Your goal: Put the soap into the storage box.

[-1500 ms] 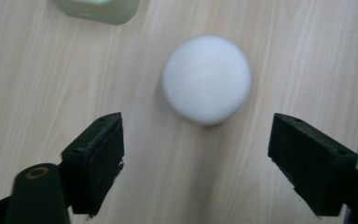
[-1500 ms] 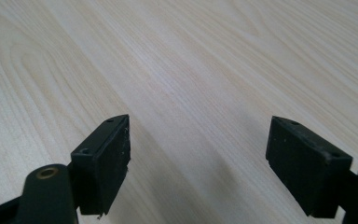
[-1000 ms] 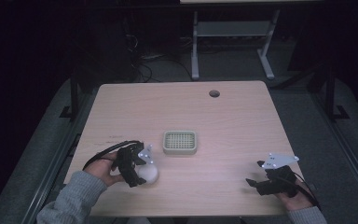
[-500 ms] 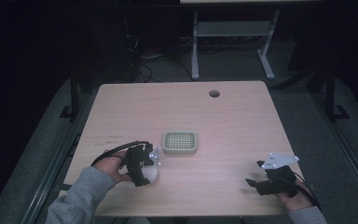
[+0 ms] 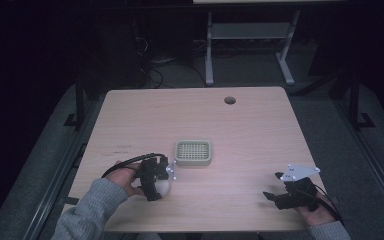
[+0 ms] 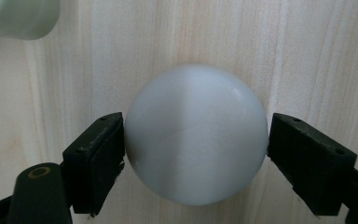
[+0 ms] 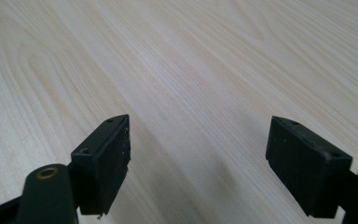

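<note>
Left gripper (image 5: 161, 186) has slid a bit forward-right since the earlier frames, toward the tray, ball going with it; right gripper (image 5: 279, 192) hasn't budged. Ball (image 6: 196, 135) is smooth, matte white, a clean sphere with a faint sheen, sitting between the left jaws on the table (image 5: 240, 130). Left jaw face touches it; right jaw face sits at its edge, maybe a hairline gap, can't tell if it's actually clamped. Jaw pads (image 6: 98, 158) are flat black blocks, slightly scuffed. Tray (image 5: 193, 152) is a pale green rounded rectangle with a gridded top, just ahead of the left gripper and slightly to its right; its glossy corner (image 6: 18, 18) shows beyond the ball, up-left of the jaws. Right gripper rests low at the near right edge, jaws spread wide over bare light woodgrain laminate, nothing between them. Cable hole (image 5: 229, 100) lies far ahead of both grippers, near the far edge.
</note>
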The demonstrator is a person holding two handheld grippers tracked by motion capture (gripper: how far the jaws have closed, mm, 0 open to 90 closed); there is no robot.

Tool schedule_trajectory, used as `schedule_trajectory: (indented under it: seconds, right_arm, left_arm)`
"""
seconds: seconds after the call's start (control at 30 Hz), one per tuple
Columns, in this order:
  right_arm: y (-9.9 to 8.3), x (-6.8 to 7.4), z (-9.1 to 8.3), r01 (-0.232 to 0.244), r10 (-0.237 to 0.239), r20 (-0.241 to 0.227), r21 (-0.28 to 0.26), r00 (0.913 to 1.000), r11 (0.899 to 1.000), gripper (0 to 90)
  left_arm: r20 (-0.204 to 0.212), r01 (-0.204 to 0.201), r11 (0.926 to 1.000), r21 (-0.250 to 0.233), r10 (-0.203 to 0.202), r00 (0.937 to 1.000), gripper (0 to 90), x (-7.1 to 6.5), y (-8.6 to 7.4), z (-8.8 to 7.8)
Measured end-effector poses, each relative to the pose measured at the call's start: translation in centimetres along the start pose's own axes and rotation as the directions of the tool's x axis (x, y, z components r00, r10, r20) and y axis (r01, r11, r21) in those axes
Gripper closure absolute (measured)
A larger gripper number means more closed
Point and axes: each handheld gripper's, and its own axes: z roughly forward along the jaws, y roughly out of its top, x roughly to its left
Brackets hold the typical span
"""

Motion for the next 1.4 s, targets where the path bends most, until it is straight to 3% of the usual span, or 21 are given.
schedule_trajectory:
  seconds: [0.77, 0.93, 1.07, 1.4]
  right_arm:
    - [0.03, 0.09, -0.09, -0.006, 0.006, 0.003, 0.001, 1.0000, 1.000, 21.5]
    - [0.03, 0.07, -0.13, -0.008, 0.008, 0.004, -0.003, 1.0000, 1.000, 21.5]
    - [0.03, 0.07, -0.13, -0.007, 0.007, 0.005, -0.002, 1.0000, 1.000, 21.5]
    - [0.00, -0.02, -0.07, -0.008, 0.008, 0.002, -0.005, 1.0000, 1.000, 21.5]
  left_arm:
    - [0.018, -0.003, 0.9994, 0.036, 0.003, 0.9998, 22.7, 0.27, 0.18, 0.97]
    - [0.027, 0.017, 0.9994, 0.031, -0.018, 0.9995, 23.2, 0.37, 0.15, 0.98]
    - [0.016, -0.004, 0.9997, 0.026, 0.004, 0.9999, 23.5, 0.27, 0.13, 0.96]
    - [0.024, -0.015, 0.9997, 0.020, 0.014, 0.9996, 23.7, 0.35, 0.28, 0.83]
